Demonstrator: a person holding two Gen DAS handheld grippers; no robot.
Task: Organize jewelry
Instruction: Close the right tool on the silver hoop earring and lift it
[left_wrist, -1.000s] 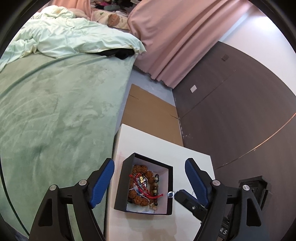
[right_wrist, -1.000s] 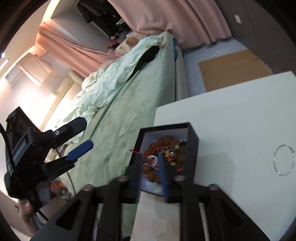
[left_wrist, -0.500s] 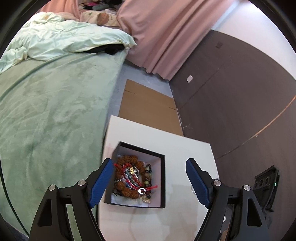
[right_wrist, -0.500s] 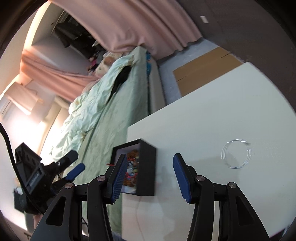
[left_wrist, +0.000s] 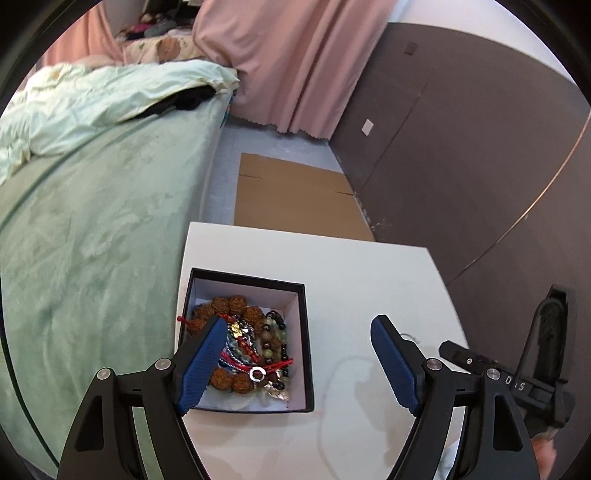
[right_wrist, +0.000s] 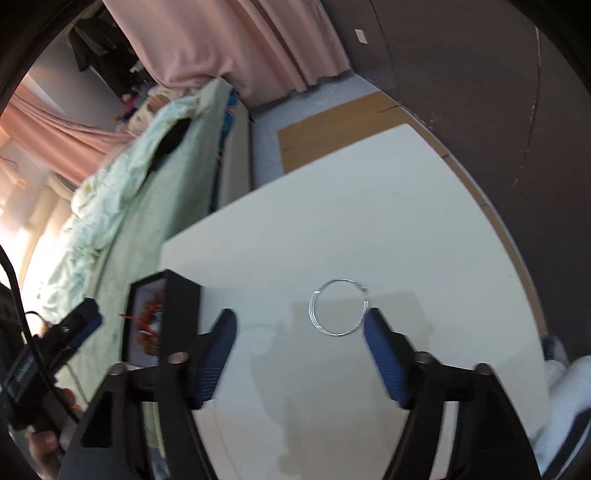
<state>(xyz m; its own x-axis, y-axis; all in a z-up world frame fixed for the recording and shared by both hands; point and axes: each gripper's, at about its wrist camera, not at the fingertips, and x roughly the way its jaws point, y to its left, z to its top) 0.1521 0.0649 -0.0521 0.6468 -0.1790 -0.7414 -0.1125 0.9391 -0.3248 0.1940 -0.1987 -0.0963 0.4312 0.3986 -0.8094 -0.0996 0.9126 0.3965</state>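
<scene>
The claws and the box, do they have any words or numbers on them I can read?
"D S": white marks on the black body of the right claw, seen from the left wrist camera; they look cut off, perhaps part of a longer word.
Black jewelry box: no writing shows.
Left claw: no writing shows.
White table: no writing.

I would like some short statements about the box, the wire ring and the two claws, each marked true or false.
1. The box holds bead bracelets. True.
2. The wire ring lies inside the box. False: it lies on the table, apart from the box.
3. The right claw is open and empty. True.
4. The left claw grips a red cord. False: it is open and holds nothing.
5. The box has its lid on. False: it is open on top.
</scene>
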